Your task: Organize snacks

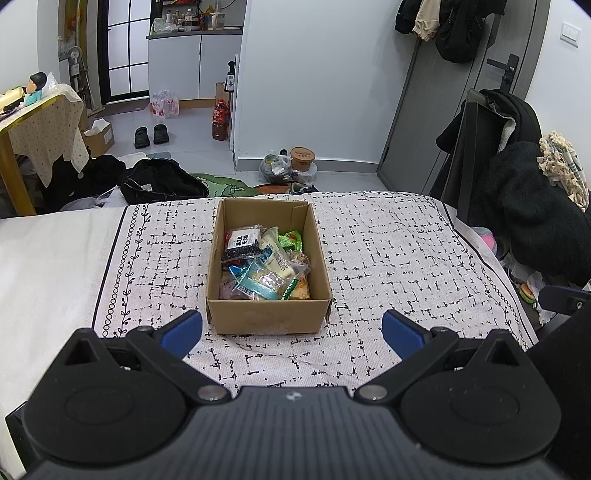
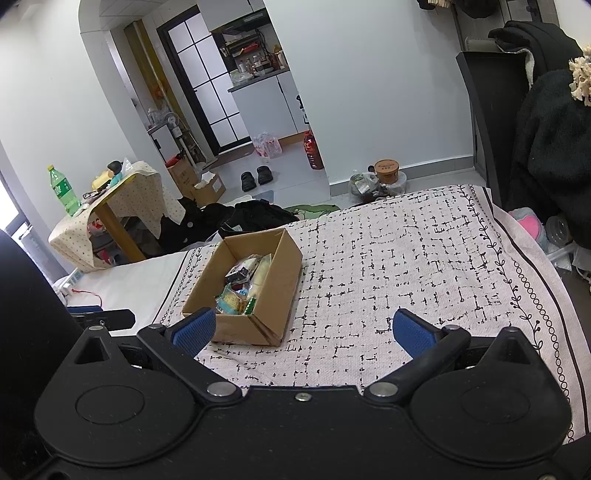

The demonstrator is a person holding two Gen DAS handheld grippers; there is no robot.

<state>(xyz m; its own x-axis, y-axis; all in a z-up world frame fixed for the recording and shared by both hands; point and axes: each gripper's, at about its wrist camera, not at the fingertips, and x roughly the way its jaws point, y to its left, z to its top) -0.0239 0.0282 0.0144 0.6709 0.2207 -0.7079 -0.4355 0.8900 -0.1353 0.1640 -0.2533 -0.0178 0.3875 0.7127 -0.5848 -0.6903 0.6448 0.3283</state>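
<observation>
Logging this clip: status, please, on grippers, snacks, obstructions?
Left gripper open, empty. Right gripper open, empty. Snacks piled in cardboard box on patterned cloth. Nothing blocking the box.

You face white walls [image 1: 314, 74] and a pale tiled floor [image 1: 184, 140] — a grey door [image 1: 443, 110] stands at the right, hung with dark coats [image 1: 450, 26]. At the left, a small wooden side table [image 2: 110, 206] wears a dotted cloth. Beyond it, a black-framed glazed door [image 1: 125, 48] and white cabinets [image 1: 192, 62] catch even, soft light.

Snacks [image 1: 264, 262] in box [image 1: 267, 319], box on cloth [image 1: 388, 258]
</observation>
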